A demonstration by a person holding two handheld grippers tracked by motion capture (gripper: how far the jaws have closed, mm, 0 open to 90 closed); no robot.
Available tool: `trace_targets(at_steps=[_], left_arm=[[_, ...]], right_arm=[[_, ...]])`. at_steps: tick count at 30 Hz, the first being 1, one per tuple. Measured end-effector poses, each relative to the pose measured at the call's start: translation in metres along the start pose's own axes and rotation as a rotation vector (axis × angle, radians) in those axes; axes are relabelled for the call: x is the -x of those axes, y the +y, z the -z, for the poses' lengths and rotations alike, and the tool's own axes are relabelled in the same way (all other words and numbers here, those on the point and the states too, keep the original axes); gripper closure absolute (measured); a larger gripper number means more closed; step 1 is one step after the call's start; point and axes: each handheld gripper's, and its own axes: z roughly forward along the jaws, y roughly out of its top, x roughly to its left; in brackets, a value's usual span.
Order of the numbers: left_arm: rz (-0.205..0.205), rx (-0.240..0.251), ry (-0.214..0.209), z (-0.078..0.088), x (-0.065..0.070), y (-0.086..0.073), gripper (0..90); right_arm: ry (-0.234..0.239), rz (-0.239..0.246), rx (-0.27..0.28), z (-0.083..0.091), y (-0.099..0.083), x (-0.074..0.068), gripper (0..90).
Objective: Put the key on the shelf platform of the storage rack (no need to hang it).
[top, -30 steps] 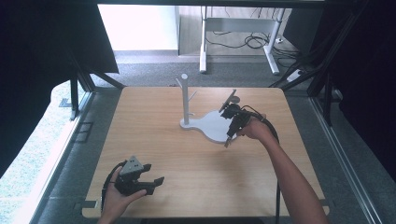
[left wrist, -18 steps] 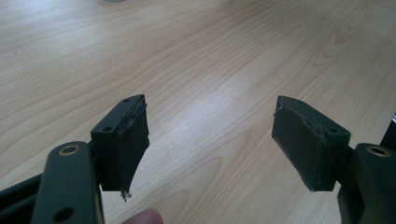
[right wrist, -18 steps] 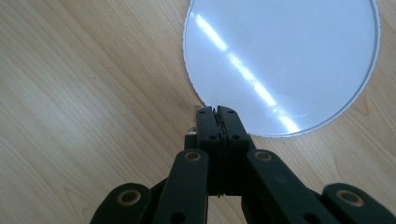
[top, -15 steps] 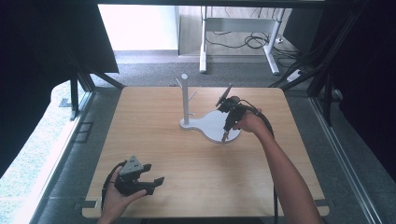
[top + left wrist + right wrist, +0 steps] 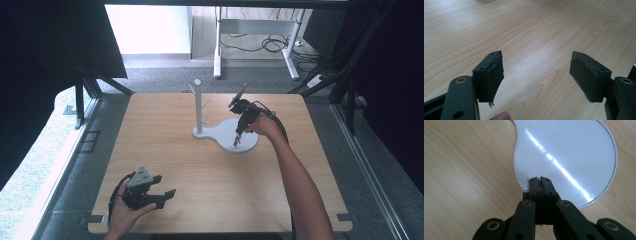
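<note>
Jaws of the right gripper (image 5: 539,179) pressed together above the white stand base (image 5: 574,150); left gripper (image 5: 536,75) jaws wide apart over bare table (image 5: 536,37).

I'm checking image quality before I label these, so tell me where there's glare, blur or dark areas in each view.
High view: bright washed-out floor behind the table, black surrounds at both sides, soft overall. Right gripper view: a long glare streak crosses the white stand base; the shut right gripper is sharp. Left gripper view: a pale sheen on the wood between the open left gripper jaws, far grain slightly soft.
</note>
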Motion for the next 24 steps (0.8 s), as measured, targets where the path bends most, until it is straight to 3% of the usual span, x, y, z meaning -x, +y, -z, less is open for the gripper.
trace_targets(at_steps=[15, 24], left_arm=[[0.001, 0.004, -0.002, 0.001, -0.001, 0.0, 27.4], [-0.001, -0.001, -0.001, 0.0, -0.001, 0.0, 27.4]], right_arm=[[-0.026, -0.02, 0.001, -0.015, 0.007, 0.008, 89.8], [-0.032, -0.065, 0.019, -0.024, 0.003, 0.017, 90.0]])
